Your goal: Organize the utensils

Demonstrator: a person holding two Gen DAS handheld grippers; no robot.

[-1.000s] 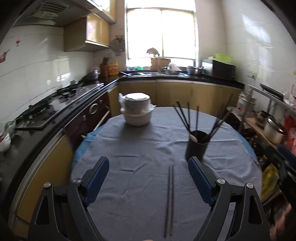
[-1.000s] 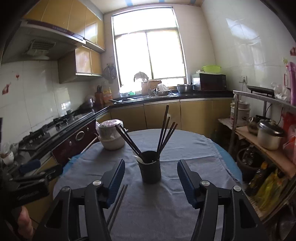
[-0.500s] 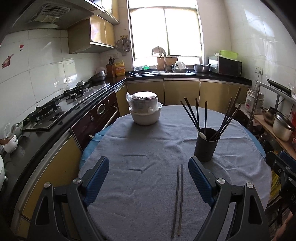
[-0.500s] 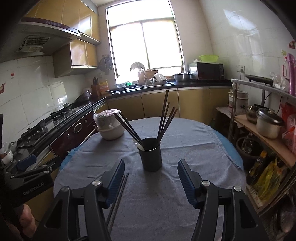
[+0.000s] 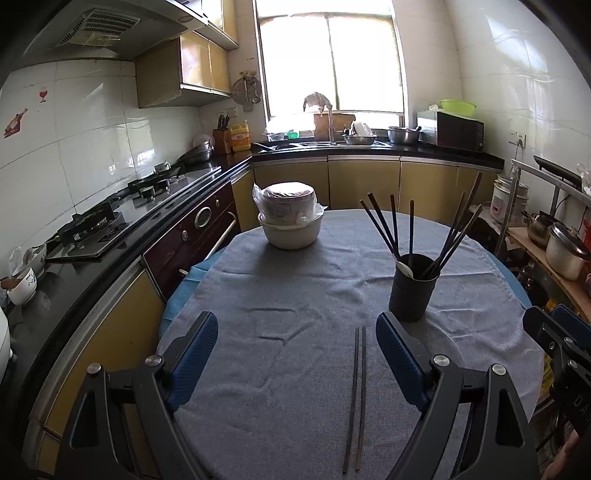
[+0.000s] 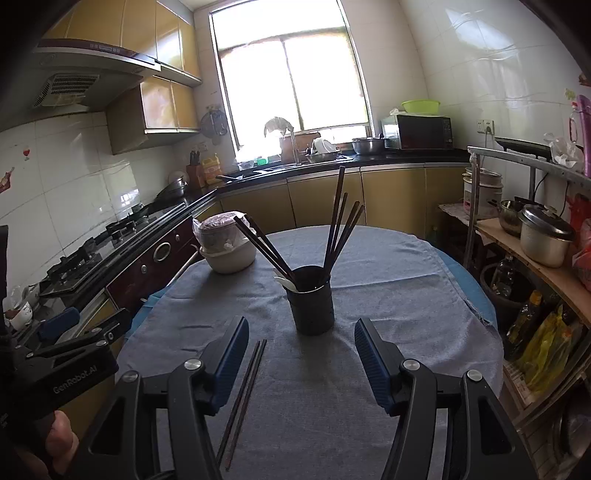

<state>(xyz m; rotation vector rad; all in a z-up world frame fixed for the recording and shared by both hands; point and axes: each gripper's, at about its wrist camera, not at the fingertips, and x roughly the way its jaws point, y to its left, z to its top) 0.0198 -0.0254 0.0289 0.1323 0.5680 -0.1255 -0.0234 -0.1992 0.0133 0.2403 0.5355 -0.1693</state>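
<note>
On the table, chopsticks [image 5: 355, 402] lie between the left gripper's [image 5: 297, 354] parted jaws.

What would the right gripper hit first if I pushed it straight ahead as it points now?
Most likely the black utensil cup, standing centred ahead of the open right gripper. The loose chopstick pair lies left of that line on the cloth; exact depth is unclear.

A home kitchen: gas hob [image 5: 99, 225], range hood [image 5: 110, 33], sink counter [image 5: 332, 146], microwave [image 6: 417, 132].
</note>
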